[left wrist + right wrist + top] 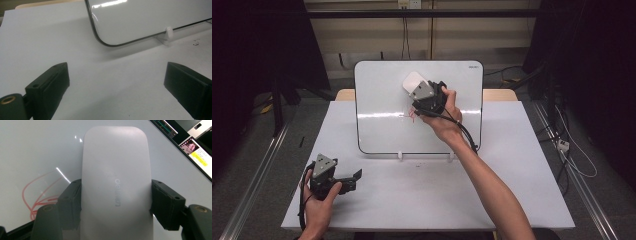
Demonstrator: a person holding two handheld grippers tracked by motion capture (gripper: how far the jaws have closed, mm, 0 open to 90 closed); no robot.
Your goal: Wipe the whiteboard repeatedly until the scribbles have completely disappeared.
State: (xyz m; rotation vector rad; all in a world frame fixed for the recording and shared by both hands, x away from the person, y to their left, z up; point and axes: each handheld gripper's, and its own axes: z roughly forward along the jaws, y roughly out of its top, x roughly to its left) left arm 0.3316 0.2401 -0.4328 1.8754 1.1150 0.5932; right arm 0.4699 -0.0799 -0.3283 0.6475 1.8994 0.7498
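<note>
- While clamped on both long sides of the eraser point(116, 185), right gripper point(424, 97) up against the whiteboard point(382, 90), near its upper middle.
- Eraser: pale grey, rounded, a faint logo on its back, pressed flat to the board face between the black jaws.
- Red scribble point(40, 192) on the board just left of the eraser in the right gripper view; in the high view, small red marks just below and left of the gripper.
- Whiteboard propped upright on two small white clips point(169, 32) at its lower edge, on the table point(522, 165).
- Left gripper point(354, 176) low at the table's near left corner, well apart from the board, jaws spread wide with nothing between them, bare table beneath.
- Right forearm across the table from the bottom edge up to the board.
</note>
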